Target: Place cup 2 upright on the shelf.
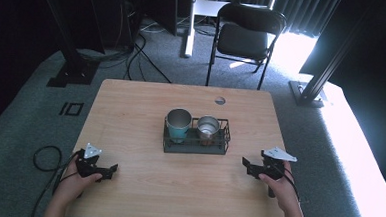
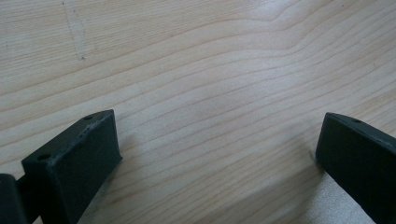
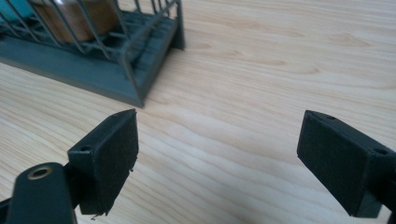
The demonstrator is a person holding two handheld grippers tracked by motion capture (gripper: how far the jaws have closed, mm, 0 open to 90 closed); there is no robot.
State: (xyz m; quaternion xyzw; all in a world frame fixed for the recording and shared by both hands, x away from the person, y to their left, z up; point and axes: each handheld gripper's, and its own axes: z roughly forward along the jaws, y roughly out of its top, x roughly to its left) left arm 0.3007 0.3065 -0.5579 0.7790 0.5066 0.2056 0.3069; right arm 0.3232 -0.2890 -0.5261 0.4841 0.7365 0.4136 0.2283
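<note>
A dark wire rack [image 1: 195, 143] sits at the middle of the wooden table [image 1: 131, 110]. Inside it stand a teal cup [image 1: 178, 124] on the left and a brown cup [image 1: 208, 129] with a metal lining on the right. My left gripper [image 1: 108, 170] rests near the front left edge, held by a hand, its jaws wide apart over bare wood [image 2: 219, 135]. My right gripper [image 1: 248, 167] rests at the front right, open, pointing toward the rack's corner [image 3: 135, 88]. The brown cup [image 3: 79, 18] shows through the rack's wires in the right gripper view.
A black folding chair [image 1: 245, 36] stands on the carpet beyond the table's far edge. A small round hole [image 1: 220, 100] is in the tabletop near the far side. Cables [image 1: 43, 158] trail on the floor at the left. Black frame posts stand at both far corners.
</note>
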